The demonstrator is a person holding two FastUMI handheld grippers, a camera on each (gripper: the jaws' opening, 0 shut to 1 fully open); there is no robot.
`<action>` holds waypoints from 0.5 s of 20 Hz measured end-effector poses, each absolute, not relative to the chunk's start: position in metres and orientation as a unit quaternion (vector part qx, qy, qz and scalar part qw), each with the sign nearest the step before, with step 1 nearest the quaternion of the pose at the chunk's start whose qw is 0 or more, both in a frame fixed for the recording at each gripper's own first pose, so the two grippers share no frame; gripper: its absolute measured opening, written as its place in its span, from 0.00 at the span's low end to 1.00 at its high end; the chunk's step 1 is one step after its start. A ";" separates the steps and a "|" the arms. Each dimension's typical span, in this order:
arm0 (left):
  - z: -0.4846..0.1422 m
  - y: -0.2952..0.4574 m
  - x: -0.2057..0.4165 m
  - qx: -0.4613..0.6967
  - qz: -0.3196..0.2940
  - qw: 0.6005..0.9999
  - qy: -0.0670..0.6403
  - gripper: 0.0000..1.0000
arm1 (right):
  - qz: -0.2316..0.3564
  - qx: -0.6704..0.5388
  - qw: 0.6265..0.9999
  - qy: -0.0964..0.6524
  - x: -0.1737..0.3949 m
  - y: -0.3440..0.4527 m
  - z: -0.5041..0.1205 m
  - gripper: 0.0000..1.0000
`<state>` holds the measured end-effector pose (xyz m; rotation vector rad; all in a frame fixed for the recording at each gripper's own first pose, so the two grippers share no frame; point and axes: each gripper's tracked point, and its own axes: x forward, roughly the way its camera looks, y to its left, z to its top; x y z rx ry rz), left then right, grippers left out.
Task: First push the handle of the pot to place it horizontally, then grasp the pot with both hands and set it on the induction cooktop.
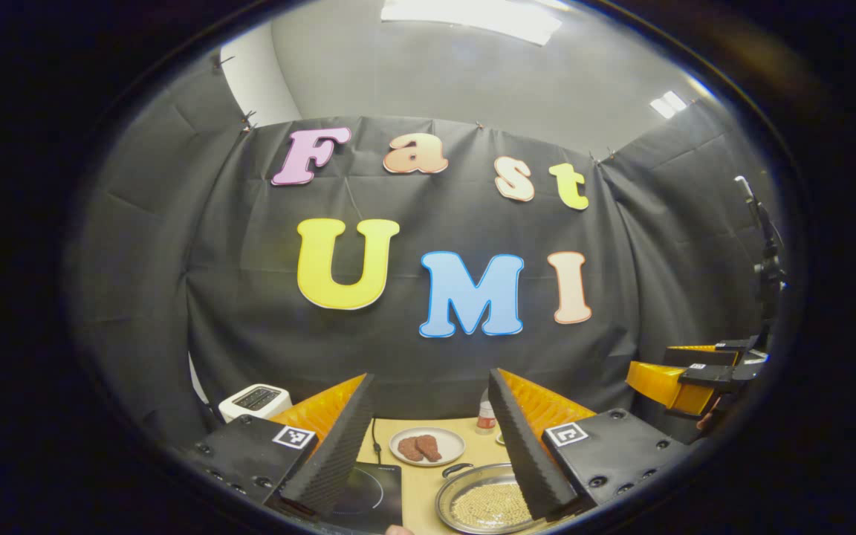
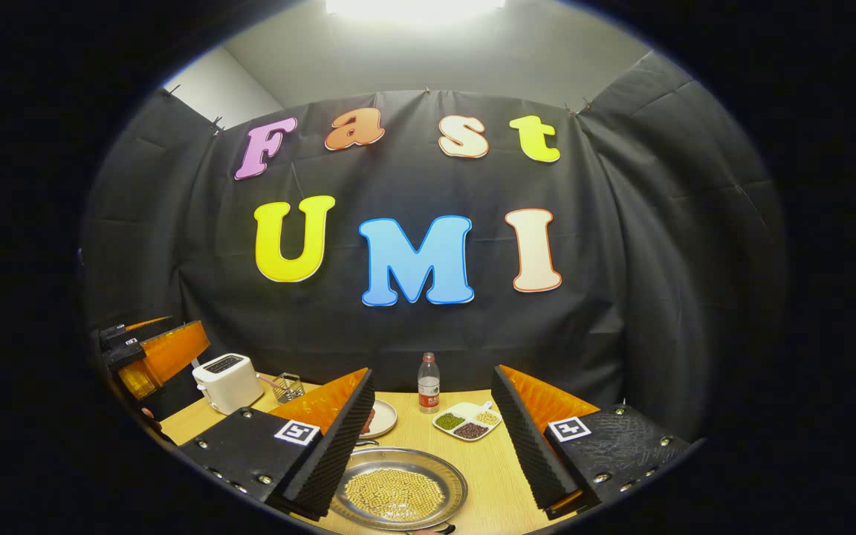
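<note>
From the left gripper view I have the left hand-held gripper (image 1: 428, 446) spread wide with nothing between its fingers, held above the bench (image 1: 428, 483). Between those fingers, at about 5 o'clock in that view, sits the pot (image 1: 481, 501), a shallow metal pan filled with small yellowish beans; a dark handle (image 1: 456, 469) shows at its far rim. The black induction cooktop (image 1: 368, 494) lies just to the pot's 9 o'clock, apart from it. Beyond them I see a white plate (image 1: 428, 446) carrying two brown pieces, a bottle (image 1: 485, 416) behind it, and a white toaster (image 1: 253, 401) out at 9 o'clock.

From the right gripper view the right hand-held gripper (image 2: 432, 446) is likewise wide apart and holds nothing. The pot (image 2: 398, 487) rests on the bench (image 2: 487, 468) at 6 o'clock, partly behind the left finger. Past it I make out the bottle (image 2: 428, 383), a divided dish (image 2: 467, 420) with green, dark and pale contents, the plate's edge (image 2: 383, 420), the toaster (image 2: 227, 381) and a small wire basket (image 2: 288, 387). The other hand-held gripper (image 2: 153, 357) shows at 9 o'clock.
</note>
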<state>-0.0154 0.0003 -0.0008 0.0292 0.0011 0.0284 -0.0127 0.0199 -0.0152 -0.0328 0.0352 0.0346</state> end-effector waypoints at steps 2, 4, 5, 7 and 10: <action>-0.006 -0.001 -0.017 0.014 0.015 1.000 0.006 0.97 | 0.024 -0.015 0.999 0.038 -0.014 0.021 -0.033 0.96; -0.011 -0.003 -0.017 0.012 0.013 1.000 0.012 0.97 | 0.031 -0.016 0.997 0.063 -0.018 0.024 -0.055 0.96; -0.016 -0.002 -0.018 0.012 0.014 1.000 0.015 0.97 | 0.034 -0.018 0.996 0.077 -0.019 0.024 -0.066 0.96; -0.020 -0.001 -0.018 0.013 0.015 1.000 0.021 0.99 | 0.043 -0.019 0.993 0.108 -0.023 0.027 -0.089 0.96; -0.026 0.000 -0.017 0.012 0.017 0.999 0.029 0.95 | 0.058 -0.015 0.986 0.155 -0.028 0.033 -0.125 0.82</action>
